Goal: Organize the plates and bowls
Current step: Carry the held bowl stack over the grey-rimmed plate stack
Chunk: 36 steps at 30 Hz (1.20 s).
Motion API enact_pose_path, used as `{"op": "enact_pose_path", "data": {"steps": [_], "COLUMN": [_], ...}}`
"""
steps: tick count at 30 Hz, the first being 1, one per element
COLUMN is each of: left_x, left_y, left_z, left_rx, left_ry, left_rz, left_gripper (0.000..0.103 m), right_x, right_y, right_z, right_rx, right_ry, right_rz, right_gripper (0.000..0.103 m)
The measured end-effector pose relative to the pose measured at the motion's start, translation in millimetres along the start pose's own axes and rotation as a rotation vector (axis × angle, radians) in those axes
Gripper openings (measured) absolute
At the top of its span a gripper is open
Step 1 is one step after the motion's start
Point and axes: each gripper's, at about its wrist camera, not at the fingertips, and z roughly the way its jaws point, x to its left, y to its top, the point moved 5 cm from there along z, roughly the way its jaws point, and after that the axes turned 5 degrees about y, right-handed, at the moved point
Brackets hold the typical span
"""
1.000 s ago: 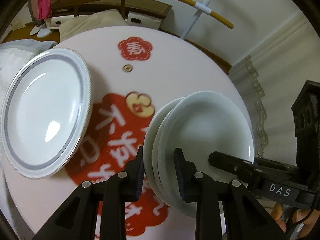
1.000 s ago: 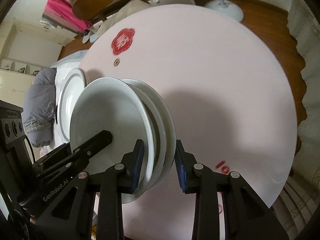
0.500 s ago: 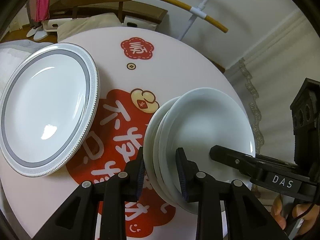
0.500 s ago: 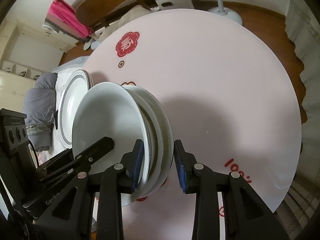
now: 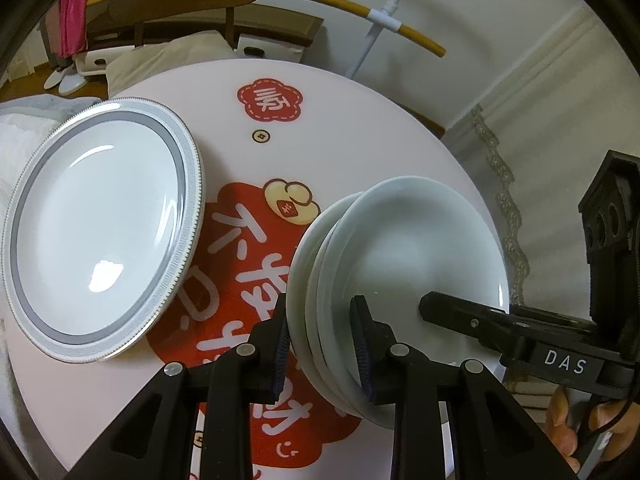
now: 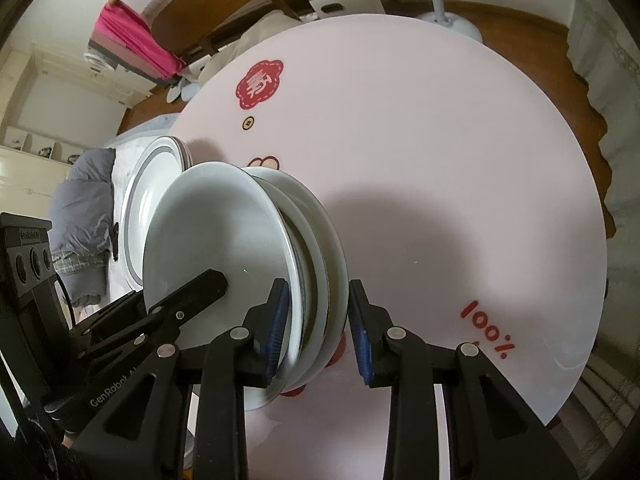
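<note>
Above the round pink table [image 5: 360, 128], I hold a stack of white plates [image 5: 404, 264] by its rim from both sides. My left gripper [image 5: 322, 344] is narrowed to a small gap, its pads pinching the near edge of the stack. My right gripper [image 6: 318, 332] is likewise nearly closed, clamped across the rims on the opposite side. The stack is tilted and sits just beside a grey-rimmed plate [image 5: 100, 232] lying flat on the table's left part.
</note>
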Motion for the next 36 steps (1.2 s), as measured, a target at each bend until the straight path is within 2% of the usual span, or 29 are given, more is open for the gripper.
{"op": "enact_pose_path", "data": {"steps": [9,19,26,36], "left_x": [13,40,69,121], "left_y": [9,14,14,14], "left_z": [-24,-57,-78,-98], "left_rx": [-0.038,-0.099,-0.131,-0.163], "left_ry": [-0.003,-0.01,-0.007,0.008], "left_rz": [0.01,0.007,-0.006,-0.047], "left_gripper": [0.023,0.023,0.023,0.023], "right_x": [21,64,94,140], "right_y": [7,13,18,30], "right_z": [-6,-15,-10,18], "right_rx": [-0.029,-0.082,-0.097,-0.084], "right_ry": [0.021,0.042,0.045,0.054], "right_rz": [-0.016,-0.041,-0.069,-0.106], "right_gripper": [0.029,0.028,0.028,0.028]}}
